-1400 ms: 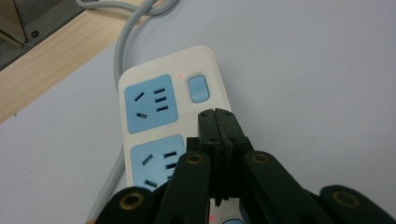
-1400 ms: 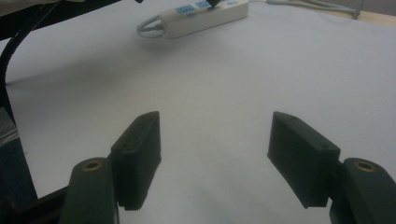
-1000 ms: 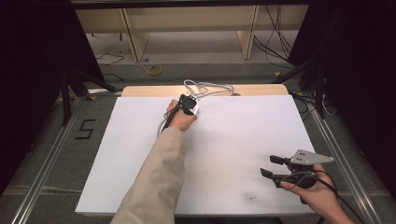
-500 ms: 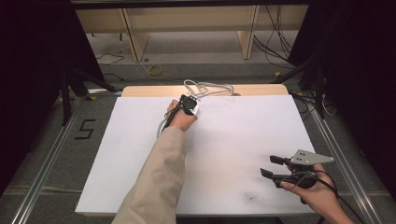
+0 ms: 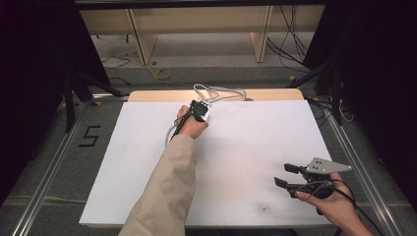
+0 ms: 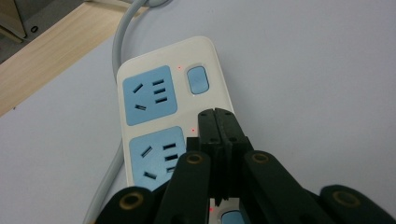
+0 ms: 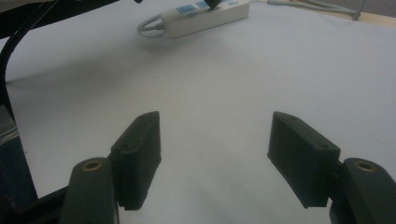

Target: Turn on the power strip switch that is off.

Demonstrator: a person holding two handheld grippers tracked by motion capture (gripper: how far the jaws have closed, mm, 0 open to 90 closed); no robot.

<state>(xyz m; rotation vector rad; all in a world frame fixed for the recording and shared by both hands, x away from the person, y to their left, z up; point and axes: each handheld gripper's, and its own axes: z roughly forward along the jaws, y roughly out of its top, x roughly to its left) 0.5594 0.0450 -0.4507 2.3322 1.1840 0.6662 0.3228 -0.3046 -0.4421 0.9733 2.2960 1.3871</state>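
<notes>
White power strip w/ blue sockets: left gripper, jaws pressed together, tip over a switch, apparently to press it; right gripper gapes wide, idle nearby.

One legible marking noted: the numeral "5" in dark tape on the grey floor, left of the tabletop. Nothing else can be read.

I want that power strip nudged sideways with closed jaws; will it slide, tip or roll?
The power strip looks flat, long and rigid, so it would probably slide on the white table rather than tip or roll. Its thick grey cord, curving away, may tug one end and swing it.
</notes>
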